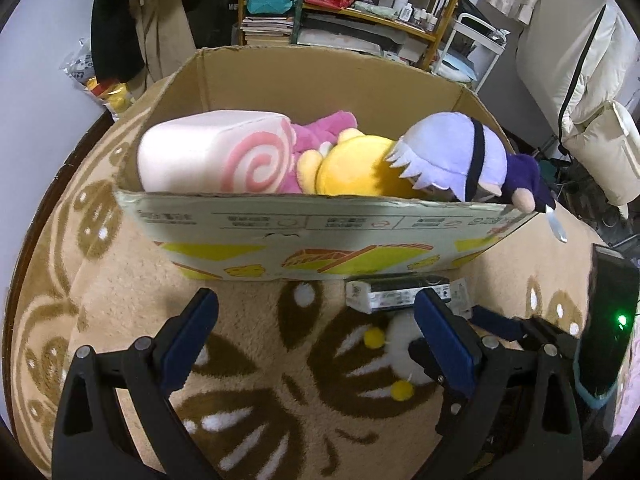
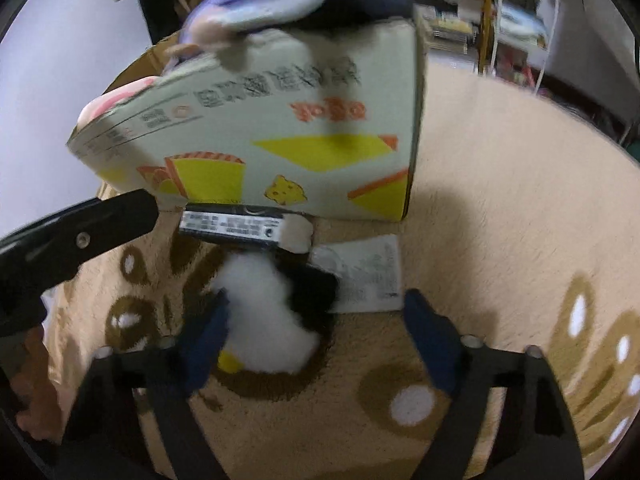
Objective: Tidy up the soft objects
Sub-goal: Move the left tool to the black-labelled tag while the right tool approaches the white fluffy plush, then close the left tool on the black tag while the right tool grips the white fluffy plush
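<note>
Both black grippers with blue finger pads hover wide open and empty over the beige patterned rug (image 1: 132,304): the left gripper (image 1: 316,336) faces the printed cardboard box (image 1: 304,240), the right gripper (image 2: 316,336) angles in beside it. Inside the box lie a white-and-pink swirl roll cushion (image 1: 212,156), a yellow plush (image 1: 352,168) and a lilac-haired doll (image 1: 460,156) leaning over the rim. On the rug, just before the box, a small white plush with yellow pompoms (image 2: 268,316) rests against the right gripper's left finger, near the left gripper's right finger.
</note>
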`<state>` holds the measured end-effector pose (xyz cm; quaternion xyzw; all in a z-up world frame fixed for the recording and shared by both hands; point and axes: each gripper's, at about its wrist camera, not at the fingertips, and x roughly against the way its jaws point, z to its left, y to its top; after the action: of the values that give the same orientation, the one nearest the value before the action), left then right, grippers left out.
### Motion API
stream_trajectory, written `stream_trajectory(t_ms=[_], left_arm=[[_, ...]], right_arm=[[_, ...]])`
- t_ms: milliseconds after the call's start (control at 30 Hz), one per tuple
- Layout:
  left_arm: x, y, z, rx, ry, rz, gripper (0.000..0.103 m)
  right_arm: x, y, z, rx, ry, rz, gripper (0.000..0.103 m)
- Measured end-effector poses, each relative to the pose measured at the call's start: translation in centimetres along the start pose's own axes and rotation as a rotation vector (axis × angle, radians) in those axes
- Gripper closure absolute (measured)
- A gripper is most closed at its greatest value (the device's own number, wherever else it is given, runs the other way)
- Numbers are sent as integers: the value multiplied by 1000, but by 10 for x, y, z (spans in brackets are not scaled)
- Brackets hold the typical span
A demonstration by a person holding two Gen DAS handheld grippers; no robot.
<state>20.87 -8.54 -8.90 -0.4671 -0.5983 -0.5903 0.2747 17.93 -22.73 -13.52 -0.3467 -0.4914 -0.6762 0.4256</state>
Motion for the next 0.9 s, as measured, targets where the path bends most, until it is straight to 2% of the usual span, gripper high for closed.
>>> stream_trajectory(t_ms=[133, 200, 267, 333, 567, 767, 867, 900], left_arm=[[-4, 1, -5, -15, -25, 9, 6], [-5, 2, -10, -29, -34, 10, 6], [-7, 3, -15, -44, -40, 17, 6], [-10, 4, -20, -53, -44, 22, 6], [-18, 7, -34, -61, -84, 47, 6], [-29, 9, -47, -61, -69, 66, 6], [-35, 8, -48, -56, -62, 73, 8], [-37, 7, -49, -55, -63, 76, 13]], right_arm=[[1, -1, -12, -59, 50, -11, 27], [2, -1, -11, -52, 51, -20, 34], [3, 0, -11, -35, 36, -29, 54], [3, -1, -9, -25, 17, -31, 63], [2, 2, -26, -51, 45, -34, 66], [2, 1, -31, -77, 62, -31, 66], [3, 2, -39, -115, 78, -27, 66], [3, 2, -41, -122, 79, -29, 67]])
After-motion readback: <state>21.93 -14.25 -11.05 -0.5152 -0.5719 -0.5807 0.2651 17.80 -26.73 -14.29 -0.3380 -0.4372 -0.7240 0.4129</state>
